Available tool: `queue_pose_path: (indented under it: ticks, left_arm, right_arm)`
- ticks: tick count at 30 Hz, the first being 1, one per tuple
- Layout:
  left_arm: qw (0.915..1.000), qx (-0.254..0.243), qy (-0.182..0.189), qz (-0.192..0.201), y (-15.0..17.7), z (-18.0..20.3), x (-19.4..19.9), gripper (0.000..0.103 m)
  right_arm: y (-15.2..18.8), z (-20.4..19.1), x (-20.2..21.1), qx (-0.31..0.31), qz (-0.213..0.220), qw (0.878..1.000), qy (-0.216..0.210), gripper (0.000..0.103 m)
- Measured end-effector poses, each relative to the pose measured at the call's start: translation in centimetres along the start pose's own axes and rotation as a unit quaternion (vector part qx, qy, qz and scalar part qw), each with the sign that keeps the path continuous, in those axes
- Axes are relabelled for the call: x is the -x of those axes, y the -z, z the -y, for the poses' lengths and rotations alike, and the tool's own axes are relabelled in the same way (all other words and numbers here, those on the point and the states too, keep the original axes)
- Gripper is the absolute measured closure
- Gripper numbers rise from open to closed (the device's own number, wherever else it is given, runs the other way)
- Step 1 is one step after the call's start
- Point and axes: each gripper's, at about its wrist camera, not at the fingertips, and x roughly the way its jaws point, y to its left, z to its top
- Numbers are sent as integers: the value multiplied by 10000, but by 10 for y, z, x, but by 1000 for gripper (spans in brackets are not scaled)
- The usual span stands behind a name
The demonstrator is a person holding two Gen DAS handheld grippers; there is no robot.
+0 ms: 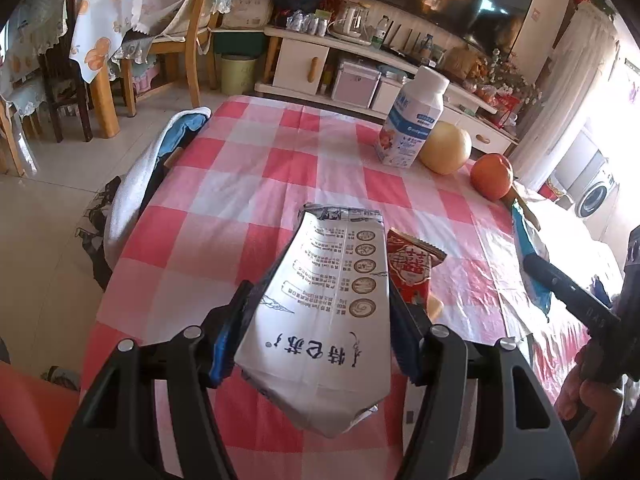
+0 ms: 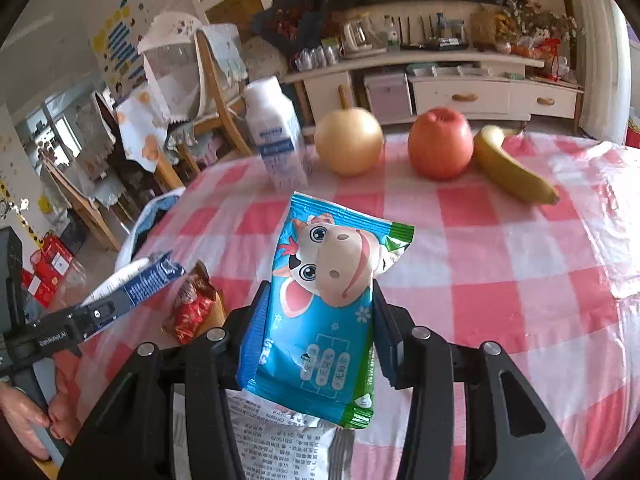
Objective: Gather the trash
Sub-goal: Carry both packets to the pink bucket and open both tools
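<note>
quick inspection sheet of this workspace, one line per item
surface: table with a red and white checked cloth under clear plastic
job's things: white milk carton in the left gripper; blue cow-print wrapper in the right gripper; red wrapper lying on the cloth; printed wrapper under the right gripper
clutter: white bottle, pear, apple, banana, all at the far edge
grippers: both jaws closed on their items
cables: nothing seen
surroundings: wooden chair, TV cabinet, bin, washing machine

"GenRobot.AI" on left claw (image 2: 132, 284)
</note>
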Motion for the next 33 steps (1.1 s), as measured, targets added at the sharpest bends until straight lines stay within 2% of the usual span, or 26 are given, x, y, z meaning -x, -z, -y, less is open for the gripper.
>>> queue_pose_path:
  ticks: [10, 17, 26, 33]
  left_arm:
    - [9997, -108, 121, 168, 13, 13, 24, 39]
    - [9993, -197, 36, 302, 25, 18, 44, 40]
    - [9989, -115, -93, 436, 44, 7, 70, 40]
    - [9985, 68, -50, 546, 57, -5, 93, 40]
  right_arm:
    - [9, -13, 21, 59, 42, 9999, -153, 55]
    - [19, -29, 32, 183, 22, 9996, -218, 55]
    - [31, -55, 44, 404, 18, 9986, -340, 55]
    - [43, -72, 52, 544, -33, 9977, -403, 55]
